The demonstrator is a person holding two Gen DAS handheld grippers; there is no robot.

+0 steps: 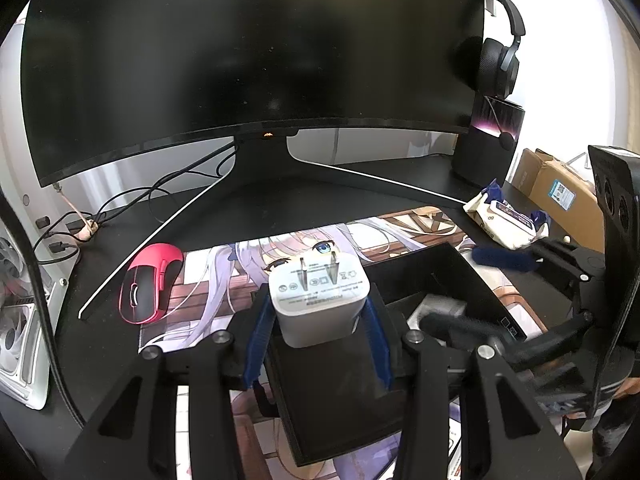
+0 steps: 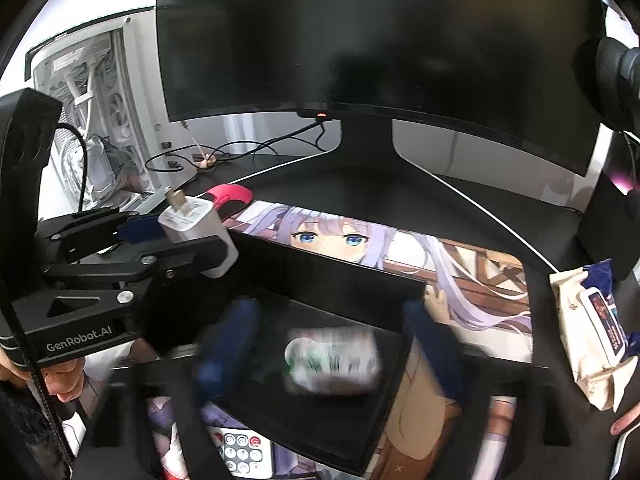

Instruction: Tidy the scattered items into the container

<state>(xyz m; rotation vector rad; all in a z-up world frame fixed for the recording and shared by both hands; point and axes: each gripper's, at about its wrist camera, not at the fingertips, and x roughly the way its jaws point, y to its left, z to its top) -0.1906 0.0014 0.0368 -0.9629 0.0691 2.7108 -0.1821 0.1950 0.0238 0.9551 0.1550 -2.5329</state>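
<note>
My left gripper (image 1: 320, 312) is shut on a white plug charger (image 1: 318, 296), prongs pointing away, held above the near left part of a black open box (image 1: 472, 280). The charger also shows in the right wrist view (image 2: 196, 228) between the left gripper's blue pads (image 2: 140, 228). My right gripper (image 2: 332, 344) is open and motion-blurred above the box (image 2: 332, 276). A white bottle with green print (image 2: 332, 360) lies blurred between its fingers, inside the box. In the left wrist view the bottle (image 1: 436, 308) shows partly behind the right gripper.
A red and black mouse (image 1: 150, 282) lies left of the box on the desk. A pack of wet wipes (image 2: 592, 332) lies at the right. A white remote (image 2: 244, 452) lies near the box's front edge. A monitor (image 1: 248, 60), cables and headphones (image 1: 500, 60) stand behind.
</note>
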